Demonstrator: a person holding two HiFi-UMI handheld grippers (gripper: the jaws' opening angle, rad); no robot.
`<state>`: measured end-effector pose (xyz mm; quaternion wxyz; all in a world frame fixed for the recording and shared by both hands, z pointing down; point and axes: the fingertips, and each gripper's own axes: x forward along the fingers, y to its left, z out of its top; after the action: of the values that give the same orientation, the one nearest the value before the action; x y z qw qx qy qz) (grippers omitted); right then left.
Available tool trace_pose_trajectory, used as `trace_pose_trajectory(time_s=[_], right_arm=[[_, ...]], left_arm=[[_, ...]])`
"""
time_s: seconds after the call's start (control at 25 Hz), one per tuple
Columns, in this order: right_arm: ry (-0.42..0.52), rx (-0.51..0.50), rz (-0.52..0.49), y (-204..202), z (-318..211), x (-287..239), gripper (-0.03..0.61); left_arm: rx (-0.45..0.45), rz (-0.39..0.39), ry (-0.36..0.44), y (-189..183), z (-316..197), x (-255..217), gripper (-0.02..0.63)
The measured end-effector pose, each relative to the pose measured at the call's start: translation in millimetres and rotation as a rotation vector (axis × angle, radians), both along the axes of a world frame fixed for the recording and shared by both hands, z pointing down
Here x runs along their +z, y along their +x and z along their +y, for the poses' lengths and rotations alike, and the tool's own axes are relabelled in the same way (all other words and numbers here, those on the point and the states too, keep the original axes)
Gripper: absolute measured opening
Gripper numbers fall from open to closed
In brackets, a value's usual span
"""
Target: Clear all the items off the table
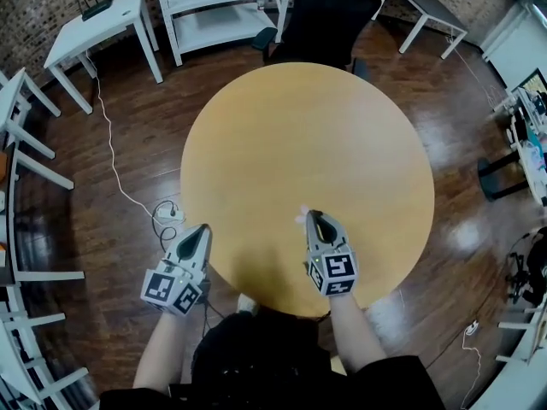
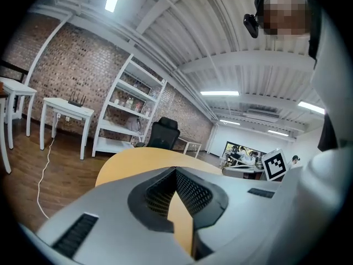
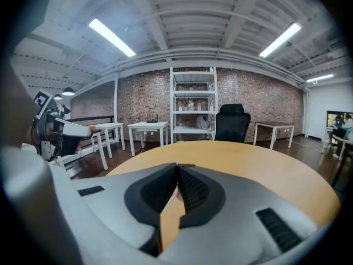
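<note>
The round wooden table [image 1: 299,126] has a bare top; I see nothing lying on it. My right gripper [image 1: 309,214] hovers over the table's near part with its jaws together. A small pale pink thing [image 1: 301,218] shows at its tip, and in the right gripper view [image 3: 177,165] the same pink thing [image 3: 176,192] sits pinched between the pads; what it is I cannot make out. My left gripper [image 1: 203,227] hangs at the table's near left edge, partly over the floor. Seen in its own view [image 2: 175,169], its jaws meet at the tips with nothing in them.
A black office chair [image 1: 325,15] stands at the table's far side, with a white shelf unit [image 1: 222,7] behind it. A white side table [image 1: 94,24] with a router is at the far left. A power strip [image 1: 168,213] and its cable lie on the floor beside my left gripper.
</note>
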<state>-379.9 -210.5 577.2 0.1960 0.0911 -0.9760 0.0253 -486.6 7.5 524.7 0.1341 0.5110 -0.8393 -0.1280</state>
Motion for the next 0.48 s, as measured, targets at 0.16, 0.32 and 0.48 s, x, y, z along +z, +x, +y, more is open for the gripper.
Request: trace_pose_trajectory(time_s=[0.16,0.32,0.48], right_arm=[[0.048,0.069,-0.050,16.0,3.8,-31.9,0.003],[0.108,0.173,-0.096,60.3,-11.4,-61.1,0.003],[0.167,0.355,-0.137,120.2,-38.0,-81.1,0.002]], left_arm=[[0.059,-0.049,0.063,-3.8,-11.1,-23.5,0.000],[0.167,-0.083,0.125,14.1,-43.7,-41.0,0.000],[0.318,-0.098,0.172,39.6,-89.8,-55.2,0.000]])
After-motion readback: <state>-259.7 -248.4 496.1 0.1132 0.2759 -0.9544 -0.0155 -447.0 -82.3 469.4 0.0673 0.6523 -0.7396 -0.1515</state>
